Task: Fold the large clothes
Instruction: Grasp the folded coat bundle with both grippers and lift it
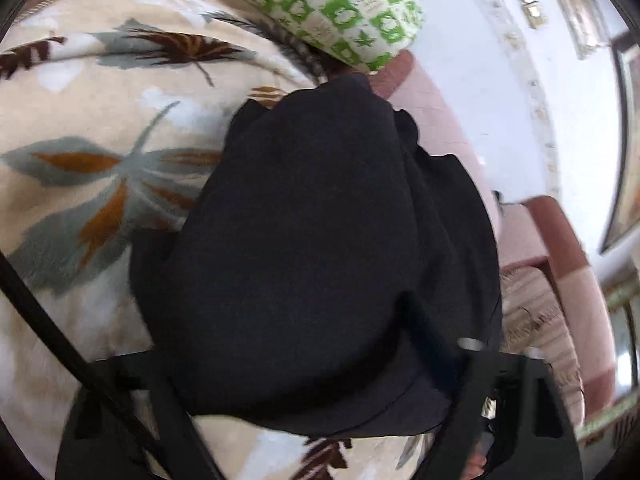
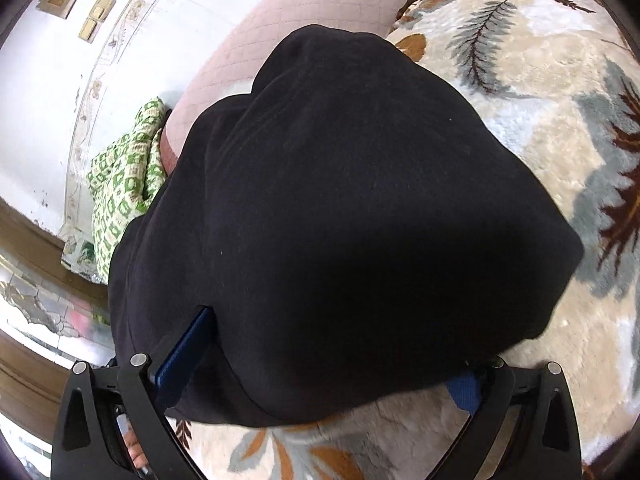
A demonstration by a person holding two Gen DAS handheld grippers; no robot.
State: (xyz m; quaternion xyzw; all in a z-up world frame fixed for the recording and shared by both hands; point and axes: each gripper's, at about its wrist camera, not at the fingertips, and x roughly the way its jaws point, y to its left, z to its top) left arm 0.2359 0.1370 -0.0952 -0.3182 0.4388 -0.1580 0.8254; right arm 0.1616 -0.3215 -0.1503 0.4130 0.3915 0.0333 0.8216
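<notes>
black garment [image 2: 340, 208]: folded bundle lying on leaf-print blanket [image 2: 540, 128] | left gripper [image 1: 320, 412]: jaws apart, garment's near edge between them, grip unclear | right gripper [image 2: 320, 392]: jaws wide, garment between, grip unclear

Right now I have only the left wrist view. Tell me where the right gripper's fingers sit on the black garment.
Observer: The right gripper straddles the near edge of the black garment, jaws wide, with cloth draped over both fingertips.
Operator: Report whether it is pinching.
Observer: I cannot tell. One blue pad lies along a fold on the wall side, and the other only peeks out beneath the hem.
</notes>
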